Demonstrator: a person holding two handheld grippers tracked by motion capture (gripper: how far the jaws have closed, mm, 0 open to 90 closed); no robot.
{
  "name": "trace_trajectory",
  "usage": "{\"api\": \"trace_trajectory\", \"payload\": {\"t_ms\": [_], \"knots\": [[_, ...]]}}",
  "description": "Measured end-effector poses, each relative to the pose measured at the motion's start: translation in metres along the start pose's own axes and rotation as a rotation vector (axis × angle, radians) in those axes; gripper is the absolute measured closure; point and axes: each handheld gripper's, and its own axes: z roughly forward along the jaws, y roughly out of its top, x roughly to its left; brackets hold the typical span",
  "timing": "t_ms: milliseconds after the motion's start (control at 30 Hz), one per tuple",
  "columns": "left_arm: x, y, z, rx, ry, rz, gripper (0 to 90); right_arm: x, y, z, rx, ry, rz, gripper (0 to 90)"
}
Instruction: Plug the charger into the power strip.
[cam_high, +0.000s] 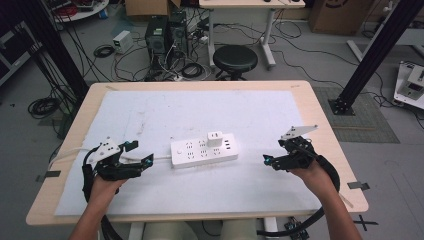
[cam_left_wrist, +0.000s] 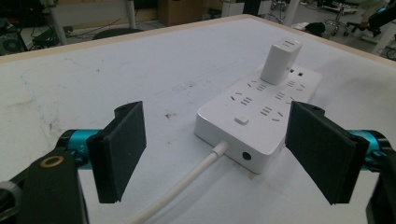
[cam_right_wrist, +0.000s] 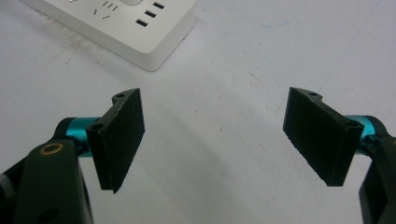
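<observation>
A white power strip (cam_high: 204, 150) is lying mid-table, a white charger (cam_high: 215, 138) plugged upright near its far edge. Both the left gripper (cam_high: 141, 154) and right gripper (cam_high: 269, 161) are hovering with jaws spread wide — holding nothing. The charger looks light, rigid and slick — probably best pinched across its flat sides while the strip is pinned down.

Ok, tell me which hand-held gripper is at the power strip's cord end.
The left hand-held gripper: the power strip sends its white cord toward it, between its open jaws. The right hand-held gripper faces the other end.
</observation>
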Motion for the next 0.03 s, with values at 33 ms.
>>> {"api": "trace_trajectory", "payload": {"t_ms": [33], "knots": [[0.0001,-0.0002,-0.0002,0.0,0.0,0.0,20.5,-0.0005,-0.0009,-0.0015,-0.006,-0.003,0.007,21.2]]}}
